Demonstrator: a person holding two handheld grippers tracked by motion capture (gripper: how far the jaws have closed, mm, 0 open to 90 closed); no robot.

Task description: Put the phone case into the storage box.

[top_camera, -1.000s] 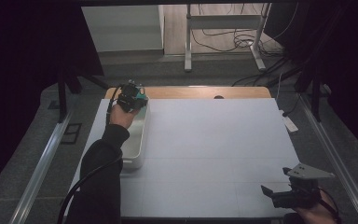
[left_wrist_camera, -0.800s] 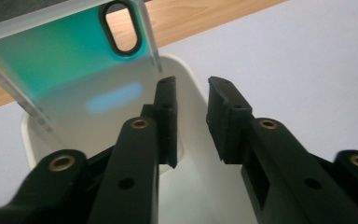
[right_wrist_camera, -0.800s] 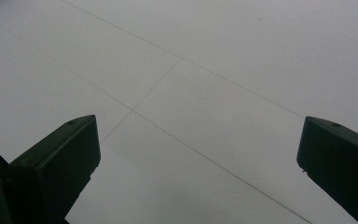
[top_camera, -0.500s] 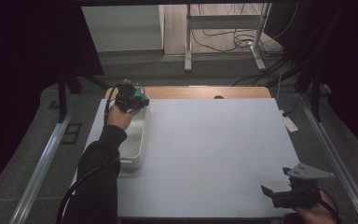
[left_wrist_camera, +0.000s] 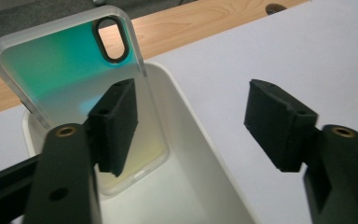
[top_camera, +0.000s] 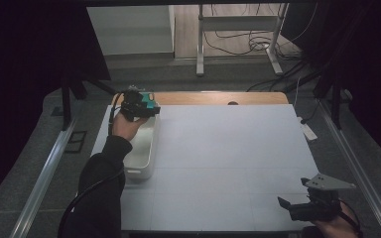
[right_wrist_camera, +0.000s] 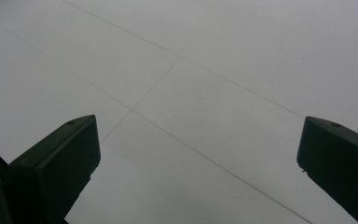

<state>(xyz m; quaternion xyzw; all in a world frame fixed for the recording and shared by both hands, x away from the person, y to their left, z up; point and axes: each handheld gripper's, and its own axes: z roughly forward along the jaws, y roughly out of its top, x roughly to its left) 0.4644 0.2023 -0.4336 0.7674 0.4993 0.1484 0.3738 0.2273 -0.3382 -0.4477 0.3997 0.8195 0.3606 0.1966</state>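
The phone case stands tilted on end in the far end of the white bin, its lower edge down inside and its upper part leaning past the far rim toward the wooden strip of the table. In the high view it shows as a small teal patch at about 10 o'clock on the white table surface.

My left arm reaches forward along the left side of the table, dark sleeve over the near end of the bin, hand raised above its far end. My left gripper points down and forward into the bin. Its jaws have just been opening and now stand well apart; the case sits just beyond the left-hand pad, which I cannot tell is touching it or not, and the other pad is clear of it, so nothing is clamped.

The case is translucent with a frosted clear border, teal toward the top fading to pale yellow lower down, with 1 dark-rimmed oval camera cutout near its top.

My right gripper rests low at about 5 o'clock, near the table's front edge, jaws wide apart over bare white surface, holding nothing.
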